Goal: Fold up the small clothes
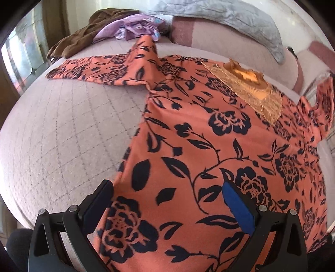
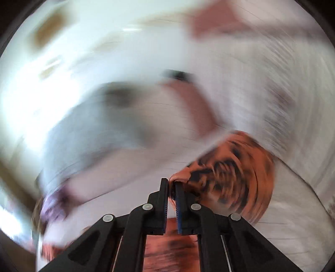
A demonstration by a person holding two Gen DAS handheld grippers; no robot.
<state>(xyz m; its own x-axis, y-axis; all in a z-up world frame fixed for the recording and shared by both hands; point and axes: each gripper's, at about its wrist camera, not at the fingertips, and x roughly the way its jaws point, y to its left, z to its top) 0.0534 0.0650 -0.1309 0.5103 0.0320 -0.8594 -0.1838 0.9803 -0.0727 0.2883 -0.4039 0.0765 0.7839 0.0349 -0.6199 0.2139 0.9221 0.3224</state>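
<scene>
Your orange floral top (image 1: 188, 146) lies spread face-up on the quilted grey bedspread (image 1: 62, 129), neckline with its gold lace yoke (image 1: 247, 90) at the far end. One sleeve (image 1: 100, 70) stretches out flat to the left, with a ridge of fabric standing up where it meets the body.

Your left gripper (image 1: 167, 200) hangs over the near hem area, pointing steeply down, jaws wide apart. Nothing is between them; the fabric lies below. The left finger (image 1: 98, 200) sits just at the garment's left edge, and the blue-padded right finger (image 1: 236, 207) is over the print.

Your right gripper (image 2: 171, 188) is clamped tight on a pinch of the same orange fabric (image 2: 230, 173), which bunches out to the right of the tips. That view is heavily motion-blurred, so you can't tell which part of the top it has. In the left wrist view the right sleeve (image 1: 322, 108) looks lifted off the bed.

A brown garment (image 1: 79, 39) and a purple one (image 1: 136, 29) lie piled well beyond the top, with a grey pillow (image 1: 230, 18) behind.
</scene>
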